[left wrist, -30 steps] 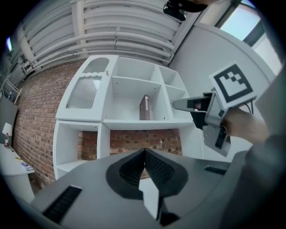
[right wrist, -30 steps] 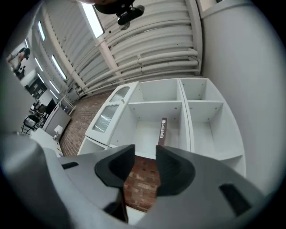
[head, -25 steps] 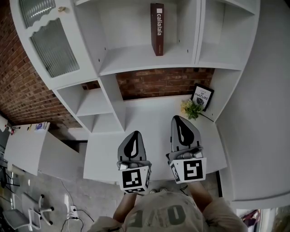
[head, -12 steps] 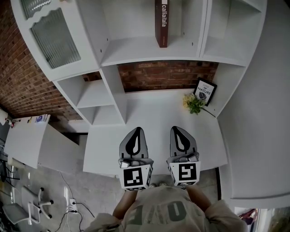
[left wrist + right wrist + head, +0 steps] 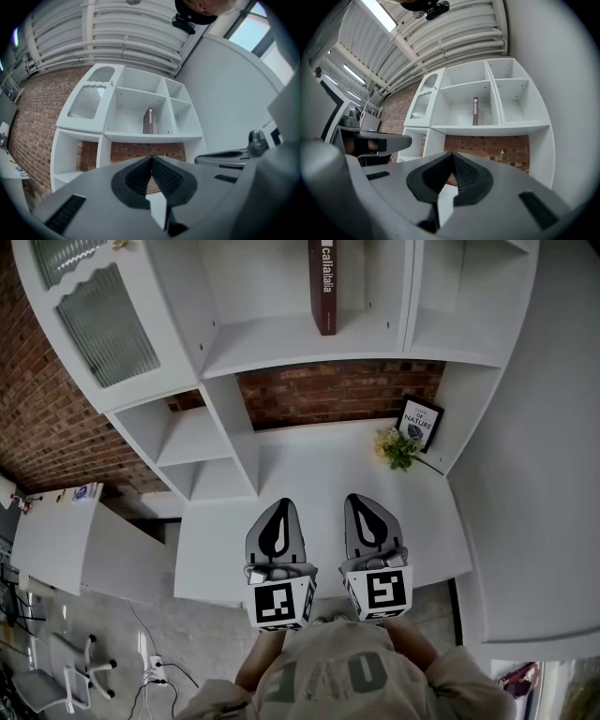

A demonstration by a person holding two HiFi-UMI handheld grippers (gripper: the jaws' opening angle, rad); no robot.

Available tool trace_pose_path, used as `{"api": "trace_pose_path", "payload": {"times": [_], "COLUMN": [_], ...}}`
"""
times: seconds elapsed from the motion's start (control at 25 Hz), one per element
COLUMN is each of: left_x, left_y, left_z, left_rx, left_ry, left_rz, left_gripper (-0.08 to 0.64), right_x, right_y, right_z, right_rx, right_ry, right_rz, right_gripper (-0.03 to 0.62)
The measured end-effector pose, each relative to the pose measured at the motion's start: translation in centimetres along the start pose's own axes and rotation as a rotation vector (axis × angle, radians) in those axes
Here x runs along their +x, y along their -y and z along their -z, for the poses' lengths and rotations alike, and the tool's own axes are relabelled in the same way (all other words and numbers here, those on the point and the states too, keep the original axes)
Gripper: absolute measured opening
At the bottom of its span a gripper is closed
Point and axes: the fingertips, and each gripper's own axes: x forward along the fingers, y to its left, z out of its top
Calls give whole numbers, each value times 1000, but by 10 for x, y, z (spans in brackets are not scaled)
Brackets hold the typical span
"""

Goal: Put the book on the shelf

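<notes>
A dark red book (image 5: 323,287) stands upright on the middle shelf of the white shelf unit (image 5: 291,348); it also shows in the left gripper view (image 5: 148,122) and the right gripper view (image 5: 476,111). My left gripper (image 5: 277,514) and right gripper (image 5: 364,507) hover side by side over the white desk (image 5: 309,470), well below the book. Both are shut with nothing between the jaws, and in each gripper view the tips meet (image 5: 151,158) (image 5: 453,154).
A small framed picture (image 5: 418,422) and a yellow-flowered plant (image 5: 396,448) stand at the desk's back right corner. A glass-fronted cabinet door (image 5: 108,324) is at upper left, open cubbies (image 5: 192,442) below it. Brick wall behind; floor with a chair at lower left.
The right gripper has drawn back toward me and slightly left, level with the left one. The view has shifted a little; the book stays on the shelf.
</notes>
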Motion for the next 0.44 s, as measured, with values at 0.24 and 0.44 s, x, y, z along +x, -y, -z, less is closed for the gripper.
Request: {"api": "trace_pose_path", "payload": {"times": [0.24, 0.44], "left_x": [0, 0], "left_y": [4, 4], "left_z": [0, -1], "left_rx": [-6, -8], "left_ry": [3, 2], "left_rz": [9, 9], "left_gripper": [12, 12], "right_x": [-3, -5], "right_y": [1, -1], "right_z": [3, 6], "right_rx": [3, 10], "right_ry": [-15, -20], "right_rz": [-1, 4], "right_gripper": [15, 15]}}
